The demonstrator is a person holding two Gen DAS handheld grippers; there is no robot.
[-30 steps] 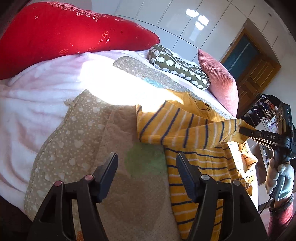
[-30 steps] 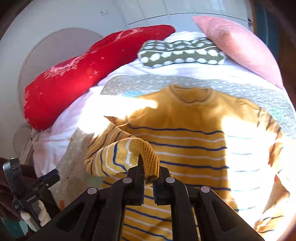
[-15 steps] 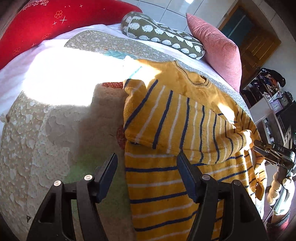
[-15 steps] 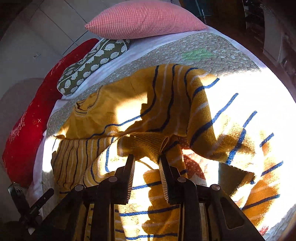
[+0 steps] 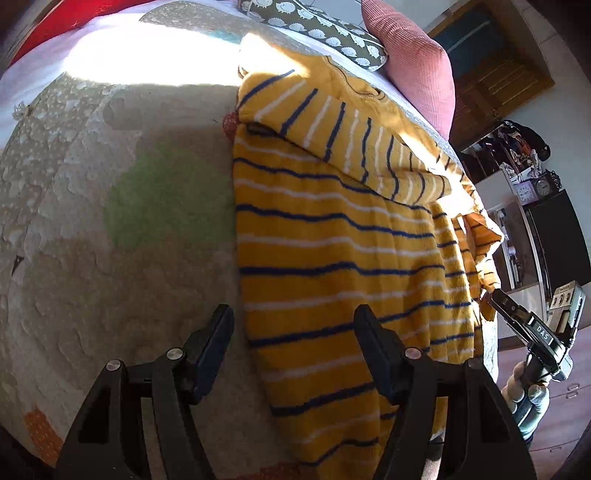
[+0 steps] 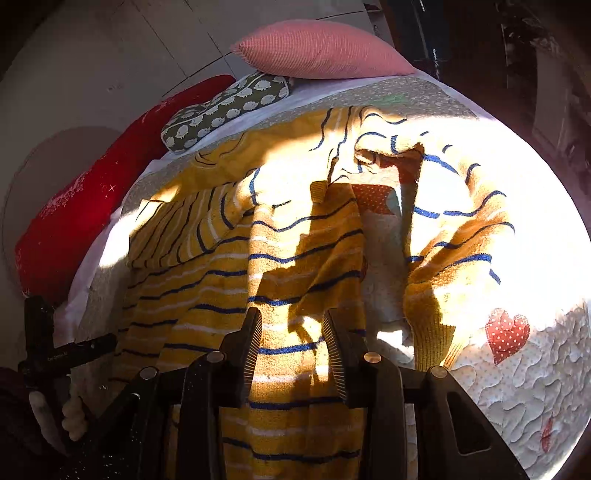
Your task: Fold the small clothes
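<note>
Home bedroom. Bed covered by a quilted patchwork blanket (image 5: 92, 229) with heart appliqués, pink ribbed pillow (image 5: 417, 62), hedgehog-print cushion (image 5: 325, 33), red cushion (image 6: 74, 206) at the head. Wooden door (image 5: 491, 81) behind, cluttered shelf with small clocks (image 5: 535, 188) beside it. Strong sunlight across the bedding.

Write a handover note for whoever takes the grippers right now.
Left gripper: jaws open, nothing between them, above the sweater's near edge.
Right gripper: jaws opening, nothing gripped, over the body.
Yellow striped sweater lies on the quilt.
Done: one sleeve folded across the chest.
Left: the other sleeve, spread sideways, then fold the body.
</note>
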